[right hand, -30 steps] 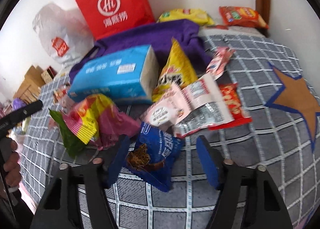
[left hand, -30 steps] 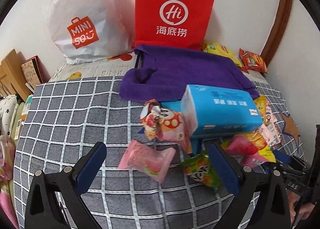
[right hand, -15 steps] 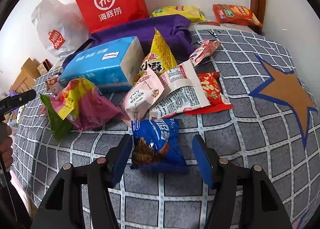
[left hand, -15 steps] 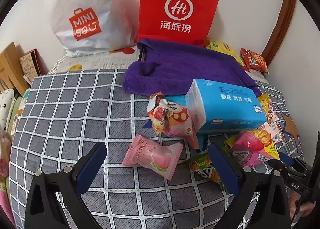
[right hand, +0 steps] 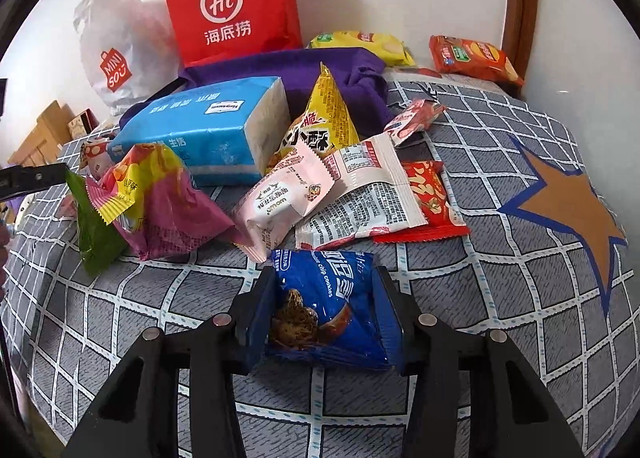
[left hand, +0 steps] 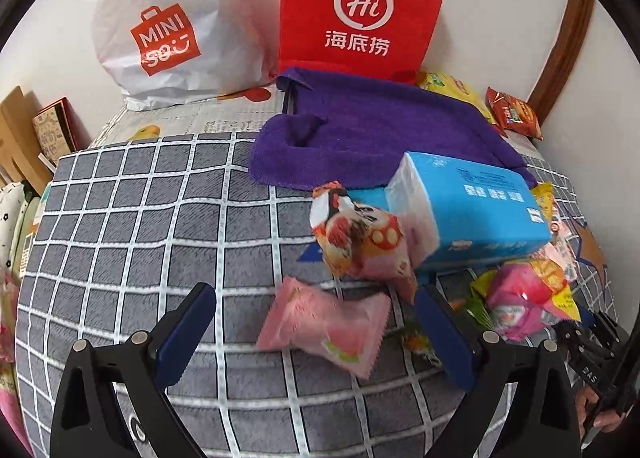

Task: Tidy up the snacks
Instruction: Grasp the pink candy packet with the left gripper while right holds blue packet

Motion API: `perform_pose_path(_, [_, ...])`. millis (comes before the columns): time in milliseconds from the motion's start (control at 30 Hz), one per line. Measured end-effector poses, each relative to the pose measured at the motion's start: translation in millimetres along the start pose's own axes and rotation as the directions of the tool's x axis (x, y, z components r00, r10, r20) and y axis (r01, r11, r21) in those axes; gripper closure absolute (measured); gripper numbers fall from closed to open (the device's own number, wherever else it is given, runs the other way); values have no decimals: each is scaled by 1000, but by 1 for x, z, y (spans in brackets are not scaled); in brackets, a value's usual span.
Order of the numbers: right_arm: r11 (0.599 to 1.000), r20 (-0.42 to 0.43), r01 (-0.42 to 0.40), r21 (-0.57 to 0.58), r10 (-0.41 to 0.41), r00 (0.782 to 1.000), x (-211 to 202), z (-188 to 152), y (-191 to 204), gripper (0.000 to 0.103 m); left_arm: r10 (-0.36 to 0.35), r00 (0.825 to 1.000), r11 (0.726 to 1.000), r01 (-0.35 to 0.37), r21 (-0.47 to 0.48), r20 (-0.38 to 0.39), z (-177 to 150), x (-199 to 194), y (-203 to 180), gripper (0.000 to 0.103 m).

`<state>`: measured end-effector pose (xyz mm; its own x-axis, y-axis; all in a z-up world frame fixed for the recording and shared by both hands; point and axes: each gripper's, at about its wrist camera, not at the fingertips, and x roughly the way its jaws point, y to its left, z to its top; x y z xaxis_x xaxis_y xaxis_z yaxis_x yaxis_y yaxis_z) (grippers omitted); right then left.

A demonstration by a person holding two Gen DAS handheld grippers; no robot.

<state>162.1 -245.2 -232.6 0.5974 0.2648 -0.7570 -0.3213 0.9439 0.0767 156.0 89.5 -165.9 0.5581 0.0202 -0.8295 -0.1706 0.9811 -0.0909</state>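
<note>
Right gripper [right hand: 322, 312]: jaws closing, narrower than a second ago; both pads now against the sides of the blue cookie packet [right hand: 326, 304]
Left gripper [left hand: 316, 334]: jaws wide apart, holding nothing; sits lower and nearer the pink peach packet [left hand: 326, 324], which lies between the fingers untouched
Hard to make out: the pink peach packet is blurred; a green packet [left hand: 418, 340] is mostly hidden behind the left gripper's right finger
Blue cookie packet: glossy blue, cookie picture, white lettering; lies on the grey checked blanket [right hand: 500, 298], just in front of the snack pile beside the blue tissue pack [right hand: 208, 133]
</note>
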Motion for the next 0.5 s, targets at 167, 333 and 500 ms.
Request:
perform_pose_path(167, [1000, 6, -26, 18, 26, 1000, 0, -1, -4, 55, 0, 1000, 1000, 0, 14, -14, 1, 7, 6, 4])
perform_pose_path(333, [1000, 3, -20, 12, 20, 1000, 1, 0, -3, 55, -49, 995, 999, 51, 19, -83, -9, 30, 6, 4])
perform_pose_path(500, [1000, 6, -16, 8, 16, 1000, 1, 0, -2, 55, -12, 997, 997, 18, 77, -79, -21, 41, -1, 7])
